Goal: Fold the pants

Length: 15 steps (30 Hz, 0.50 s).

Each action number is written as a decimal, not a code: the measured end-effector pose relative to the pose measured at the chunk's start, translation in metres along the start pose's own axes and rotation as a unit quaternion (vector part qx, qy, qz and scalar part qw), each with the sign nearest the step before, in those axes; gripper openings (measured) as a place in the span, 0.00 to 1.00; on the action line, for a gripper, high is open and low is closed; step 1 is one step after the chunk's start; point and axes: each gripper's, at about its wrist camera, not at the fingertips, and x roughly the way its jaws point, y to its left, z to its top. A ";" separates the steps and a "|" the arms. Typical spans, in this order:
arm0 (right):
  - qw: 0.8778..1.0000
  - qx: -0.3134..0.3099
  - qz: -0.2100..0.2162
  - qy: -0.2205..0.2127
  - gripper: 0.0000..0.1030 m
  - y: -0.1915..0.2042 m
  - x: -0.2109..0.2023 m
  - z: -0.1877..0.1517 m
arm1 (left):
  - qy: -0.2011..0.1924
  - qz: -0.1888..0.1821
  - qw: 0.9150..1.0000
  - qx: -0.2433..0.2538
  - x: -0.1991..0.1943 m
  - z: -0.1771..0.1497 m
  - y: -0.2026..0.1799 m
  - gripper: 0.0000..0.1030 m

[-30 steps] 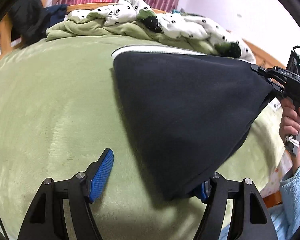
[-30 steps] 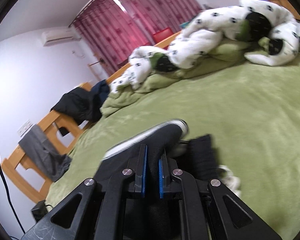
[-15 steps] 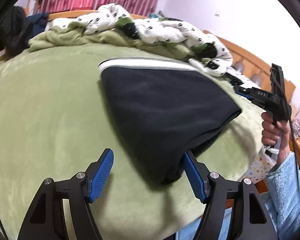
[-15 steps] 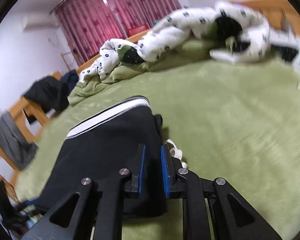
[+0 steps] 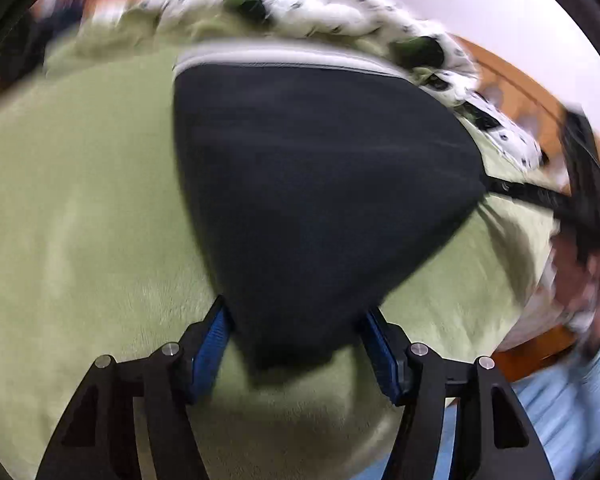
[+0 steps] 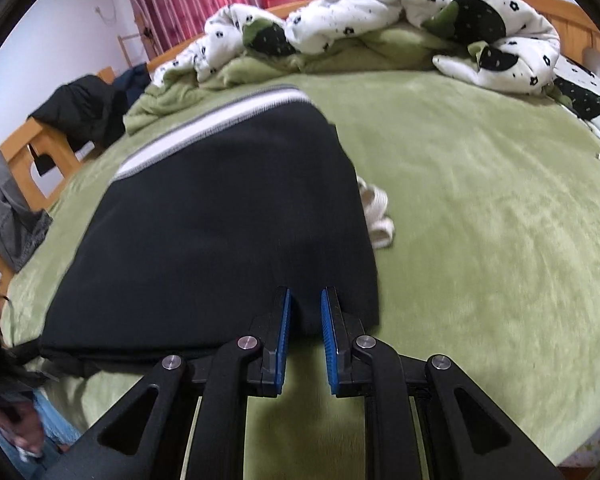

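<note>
The black pants (image 6: 220, 216) lie folded on the green blanket (image 6: 480, 208), with a white and grey stripe along the far edge. The pants also show in the left wrist view (image 5: 320, 184). My left gripper (image 5: 296, 320) is open, its blue pads on either side of the near left corner of the pants. My right gripper (image 6: 304, 312) is slightly open at the near right corner, with the fabric edge between its pads. The right gripper also shows at the right in the left wrist view (image 5: 496, 188), blurred.
A white drawstring (image 6: 376, 216) sticks out from the right side of the pants. A white flowered quilt (image 6: 380, 8) is heaped at the far side of the bed. A wooden chair with dark clothes (image 6: 80, 108) stands at the left.
The lifted pants have come down flat on the blanket. My right gripper has let go and opened slightly. My left gripper has narrowed around the near corner.
</note>
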 end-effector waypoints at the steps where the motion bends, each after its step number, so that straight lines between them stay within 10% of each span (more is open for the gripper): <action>1: 1.000 -0.012 -0.006 0.003 0.16 0.002 -0.005 0.003 | 0.012 -0.025 1.000 0.006 -0.005 0.001 -0.003 0.58; 5: 0.999 -0.034 -0.011 -0.029 0.26 0.007 -0.033 0.023 | -0.009 -0.086 0.996 -0.002 -0.035 0.005 0.007 0.58; 7: 0.998 -0.038 -0.011 -0.050 0.50 0.008 -0.043 0.039 | -0.014 -0.096 0.995 -0.028 -0.046 0.012 0.023 0.58; 15: 1.000 -0.020 0.011 -0.002 0.58 0.005 0.016 0.109 | -0.040 -0.074 0.989 -0.125 -0.031 0.090 0.080 0.64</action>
